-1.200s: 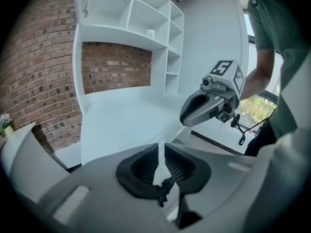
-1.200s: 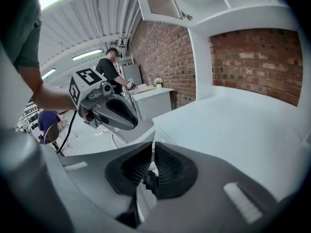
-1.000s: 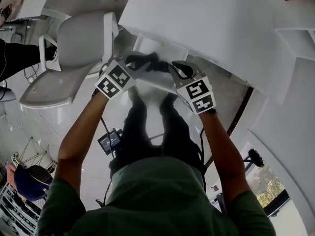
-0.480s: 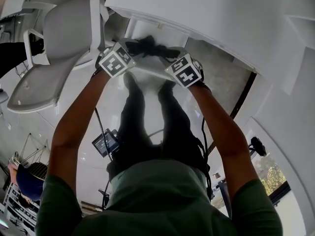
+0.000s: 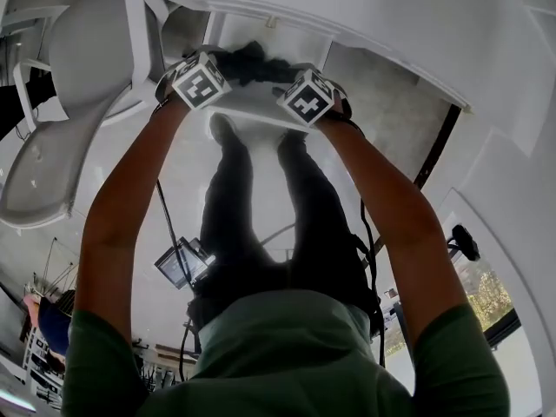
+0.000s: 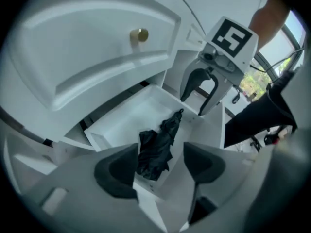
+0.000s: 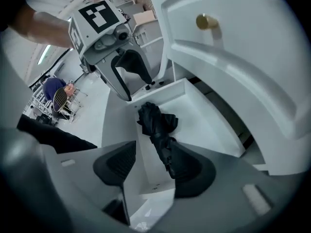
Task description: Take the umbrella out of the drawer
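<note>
A folded black umbrella (image 6: pixel 156 144) lies crumpled in an open white drawer (image 6: pixel 121 118). It also shows as the umbrella (image 7: pixel 154 123) in the right gripper view and the umbrella (image 5: pixel 248 59) in the head view. My left gripper (image 6: pixel 160 168) hangs over one end of it, pointing steeply down. Its jaws have just been opening and touch nothing. My right gripper (image 7: pixel 154 168) hangs over the other end. Its jaws have likewise just been opening, and the umbrella lies below them, free. Each gripper sees the other: the right gripper (image 6: pixel 204 84), the left gripper (image 7: pixel 124 69).
Above the open drawer sits a shut drawer front with a brass knob (image 6: pixel 139 34). A white desk top (image 5: pixel 365 16) overhangs it. A white chair (image 5: pixel 74 85) stands to the left. A person (image 7: pixel 58 93) is far behind. A small screen (image 5: pixel 181 263) lies on the floor.
Both grippers have dropped toward the drawer, side by side, and tipped more steeply downward. The umbrella has not moved.
</note>
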Motion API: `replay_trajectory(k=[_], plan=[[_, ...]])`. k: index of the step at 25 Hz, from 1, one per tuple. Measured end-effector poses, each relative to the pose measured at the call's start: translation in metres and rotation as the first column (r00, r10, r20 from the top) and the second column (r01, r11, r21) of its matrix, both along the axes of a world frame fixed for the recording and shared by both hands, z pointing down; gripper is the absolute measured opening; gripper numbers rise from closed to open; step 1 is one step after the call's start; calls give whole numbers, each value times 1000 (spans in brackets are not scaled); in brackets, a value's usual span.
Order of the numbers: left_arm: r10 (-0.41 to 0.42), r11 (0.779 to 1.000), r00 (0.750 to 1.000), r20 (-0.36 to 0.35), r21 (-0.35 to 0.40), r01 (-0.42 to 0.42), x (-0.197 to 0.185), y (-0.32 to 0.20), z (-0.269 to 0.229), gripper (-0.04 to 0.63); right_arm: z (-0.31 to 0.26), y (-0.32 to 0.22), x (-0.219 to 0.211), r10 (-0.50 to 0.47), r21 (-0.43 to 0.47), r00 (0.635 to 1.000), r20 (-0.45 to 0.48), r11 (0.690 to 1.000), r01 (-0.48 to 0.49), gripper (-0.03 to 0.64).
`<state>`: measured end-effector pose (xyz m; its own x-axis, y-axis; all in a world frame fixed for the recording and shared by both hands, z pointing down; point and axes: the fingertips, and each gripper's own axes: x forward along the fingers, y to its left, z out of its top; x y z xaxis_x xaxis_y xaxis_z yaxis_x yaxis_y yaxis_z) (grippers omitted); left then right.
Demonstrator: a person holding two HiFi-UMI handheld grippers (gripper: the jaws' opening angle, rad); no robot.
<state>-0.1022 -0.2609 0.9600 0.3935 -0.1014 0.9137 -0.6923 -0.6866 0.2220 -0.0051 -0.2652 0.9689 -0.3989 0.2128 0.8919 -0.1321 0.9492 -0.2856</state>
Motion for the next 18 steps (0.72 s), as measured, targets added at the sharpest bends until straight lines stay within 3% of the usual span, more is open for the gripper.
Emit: replay_trajectory(k=[10,13,18], plan=[[120,992,987,105,-46,-115,-1,19,105,415,106,14,2,-93,19,988,-125,995,96,336],[184,983,973,139,-49,-179,3,22,127,447,128,16,1,-145,34,977,-155,988,152,378],[283,959,944,169,-81,-273,11,23,153,463,156,13,-2,-188,50,965,-182,979,200,382]])
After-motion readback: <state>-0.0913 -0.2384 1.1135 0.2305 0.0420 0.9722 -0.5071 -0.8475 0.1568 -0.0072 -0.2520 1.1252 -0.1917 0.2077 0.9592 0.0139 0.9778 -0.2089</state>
